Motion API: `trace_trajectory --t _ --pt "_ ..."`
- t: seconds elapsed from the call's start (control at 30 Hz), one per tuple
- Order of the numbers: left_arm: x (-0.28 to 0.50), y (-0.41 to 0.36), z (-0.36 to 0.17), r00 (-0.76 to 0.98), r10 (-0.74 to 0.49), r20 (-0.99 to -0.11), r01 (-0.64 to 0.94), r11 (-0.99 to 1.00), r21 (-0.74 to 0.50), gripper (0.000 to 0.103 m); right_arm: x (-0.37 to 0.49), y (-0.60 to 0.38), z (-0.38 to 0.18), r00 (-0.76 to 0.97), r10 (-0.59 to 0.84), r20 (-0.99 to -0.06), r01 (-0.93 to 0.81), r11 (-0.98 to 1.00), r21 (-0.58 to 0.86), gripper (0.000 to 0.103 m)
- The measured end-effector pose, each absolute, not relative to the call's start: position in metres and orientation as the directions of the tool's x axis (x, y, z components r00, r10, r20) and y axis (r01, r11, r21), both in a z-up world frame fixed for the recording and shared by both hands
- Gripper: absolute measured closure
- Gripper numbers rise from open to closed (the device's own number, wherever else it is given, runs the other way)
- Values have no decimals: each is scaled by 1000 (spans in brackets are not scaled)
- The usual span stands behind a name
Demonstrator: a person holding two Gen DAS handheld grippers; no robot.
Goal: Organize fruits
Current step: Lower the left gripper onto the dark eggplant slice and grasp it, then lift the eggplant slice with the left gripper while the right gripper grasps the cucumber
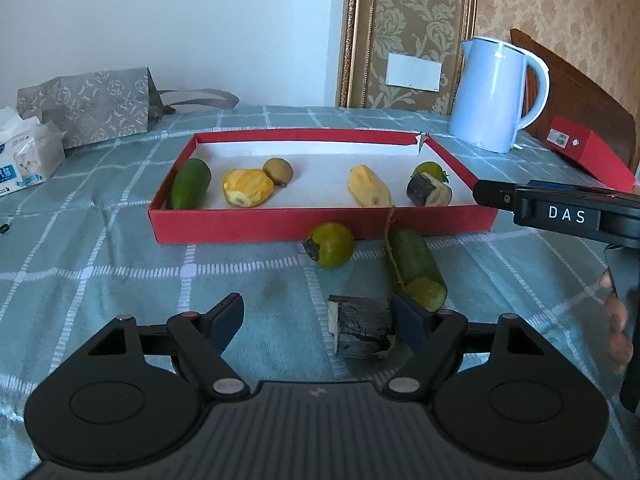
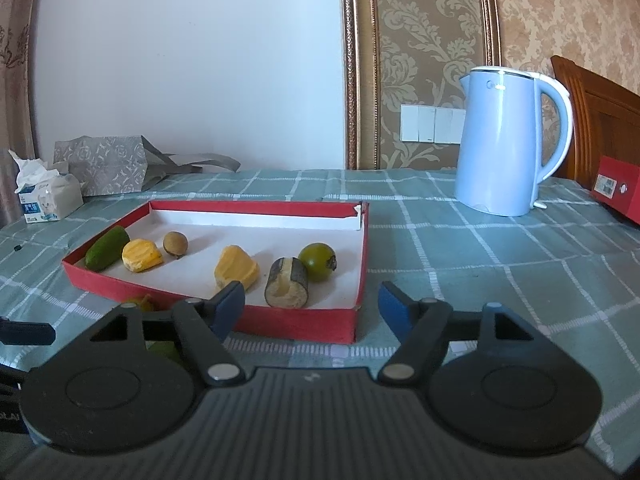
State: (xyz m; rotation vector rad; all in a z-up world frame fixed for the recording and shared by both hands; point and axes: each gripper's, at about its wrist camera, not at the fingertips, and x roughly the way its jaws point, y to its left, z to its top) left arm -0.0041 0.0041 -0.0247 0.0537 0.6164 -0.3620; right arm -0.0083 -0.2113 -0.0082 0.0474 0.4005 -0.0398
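From the left wrist we see our left gripper (image 1: 320, 320) spread apart on the checked cloth, a dark sugarcane chunk (image 1: 360, 332) between its fingers, touching only the right pad (image 1: 412, 320). A green fruit (image 1: 330, 245) and cucumber (image 1: 416, 266) lie outside the red box (image 1: 320, 226). From the right wrist, our right gripper (image 2: 312, 306) stands apart and empty before the box's near corner.

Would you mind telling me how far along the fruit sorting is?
Six pieces already lie in the red tray. Nothing is gripped: the left gripper stands open around the dark cut piece. That piece, the green round fruit and cucumber remain on the cloth.
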Motion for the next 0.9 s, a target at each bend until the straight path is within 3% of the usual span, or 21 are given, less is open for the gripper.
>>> trace_trajectory --t 0.13,0.27,0.43,0.53,0.57,0.63,0.9 --pt "-11 16 -22 781 -288 -554 311 949 -55 25 -9 -212 -9 918 -28 -395 48 998 41 31" --pt "-3 14 -31 735 -285 -615 319 946 -56 26 -8 -209 -9 916 -15 -401 33 999 38 31" --pt "0 1 -32 743 -277 -609 344 939 -8 27 -8 -207 -10 913 -17 -407 33 999 33 31" --pt "2 -4 -34 739 -271 -617 355 935 15 49 -8 -206 -11 910 -16 -414 30 999 29 31" --pt "2 -5 -34 739 -274 -615 360 933 17 60 -8 -206 -10 911 -16 -412 29 999 25 31" --pt "1 -6 -34 743 -276 -610 368 929 27 70 -8 -205 -10 911 -20 -412 31 999 19 31" --pt "-2 1 -29 770 -281 -573 349 937 10 71 -6 -206 -11 910 -34 -414 43 999 12 28"
